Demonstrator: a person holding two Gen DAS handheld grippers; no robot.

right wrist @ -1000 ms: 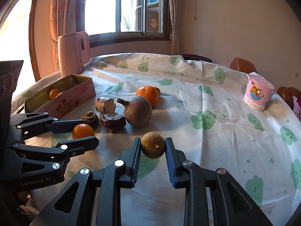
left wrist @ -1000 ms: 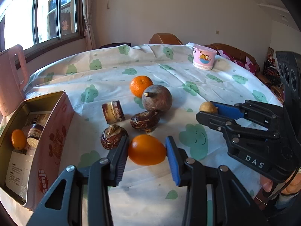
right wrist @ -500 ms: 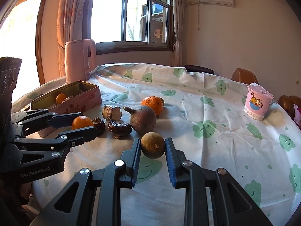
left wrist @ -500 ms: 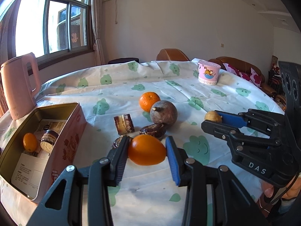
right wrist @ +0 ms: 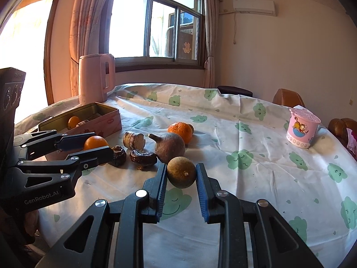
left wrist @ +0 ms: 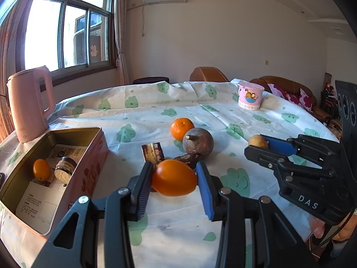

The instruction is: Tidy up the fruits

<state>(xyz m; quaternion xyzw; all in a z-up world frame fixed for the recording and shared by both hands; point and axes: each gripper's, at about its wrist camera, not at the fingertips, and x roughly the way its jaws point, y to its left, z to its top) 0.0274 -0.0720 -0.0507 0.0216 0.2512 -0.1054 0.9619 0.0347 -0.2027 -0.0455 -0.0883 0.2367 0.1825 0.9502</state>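
Left gripper (left wrist: 174, 179): jaws clamping an oval orange fruit (left wrist: 174, 177), which is being held clear above the tablecloth (left wrist: 145, 111); in the right wrist view the same gripper (right wrist: 89, 144) is showing at the left edge with the fruit (right wrist: 95, 142) between its fingers.

Right gripper (right wrist: 181, 175): blue pads pressing both sides of a round brown-green fruit (right wrist: 181, 175), which is sitting raised over the cloth; in the left wrist view this gripper (left wrist: 260, 144) is appearing at the right with the fruit (left wrist: 257, 141) at its tip.

Lying just beyond the left gripper: a dark shrivelled piece (left wrist: 188, 158), a cut brown-and-white piece (left wrist: 153, 152) and a large round brown fruit with a stub stem (left wrist: 198, 141). A tangerine (left wrist: 181, 128) is sitting just behind the brown fruit, touching or nearly so.

Standing to the left: an open rectangular tin (left wrist: 93, 154), holding a small orange fruit (left wrist: 41, 169), a dark-topped round item (left wrist: 65, 170) and printed paper.

Standing behind the tin, at the table's edge: a pink kettle (left wrist: 29, 102).

Sitting well apart on the far right of the cloth: a pink cartoon-printed cup with lid (left wrist: 250, 97).

Showing behind the table: a brown chair back (left wrist: 207, 74) and a window (left wrist: 64, 31).
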